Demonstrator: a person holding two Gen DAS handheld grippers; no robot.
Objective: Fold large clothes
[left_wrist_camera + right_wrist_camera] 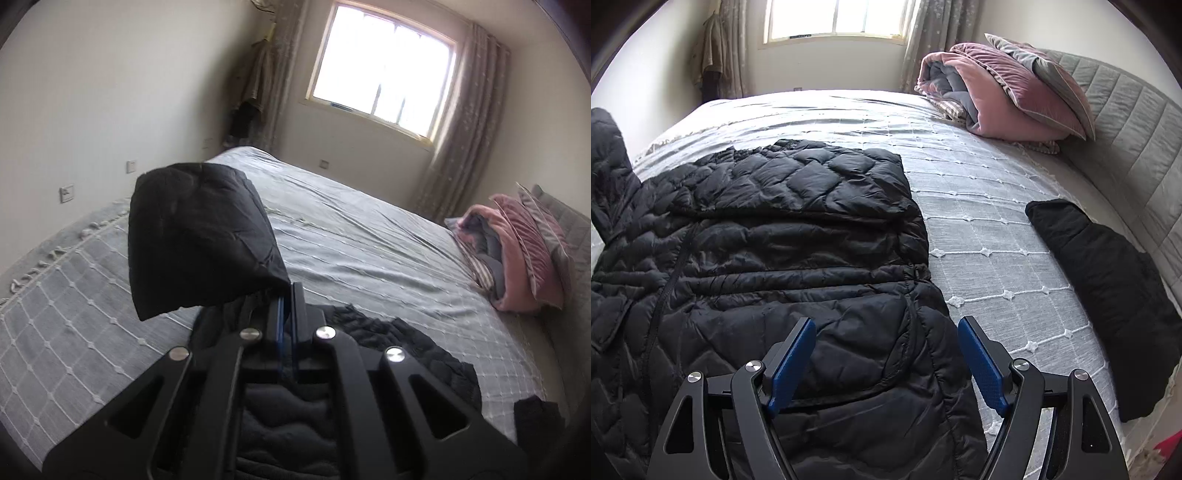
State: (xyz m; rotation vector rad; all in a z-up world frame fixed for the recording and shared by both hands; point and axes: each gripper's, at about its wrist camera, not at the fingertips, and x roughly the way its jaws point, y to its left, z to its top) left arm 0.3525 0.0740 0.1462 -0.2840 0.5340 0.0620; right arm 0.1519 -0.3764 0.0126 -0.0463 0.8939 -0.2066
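Observation:
A black quilted puffer jacket (775,251) lies spread on the grey bedspread (997,240), one sleeve folded across its upper part. My left gripper (287,295) is shut on the jacket's sleeve cuff (199,243) and holds it raised above the bed; the rest of the jacket (288,413) lies under it. The raised sleeve shows at the left edge of the right wrist view (607,162). My right gripper (886,332) is open and empty, just above the jacket's lower right part.
A second folded black garment (1108,295) lies at the right, near the grey headboard (1126,122). A rolled pink quilt with pillows (1001,85) sits at the bed's far right. A window (384,70) and curtains are behind the bed.

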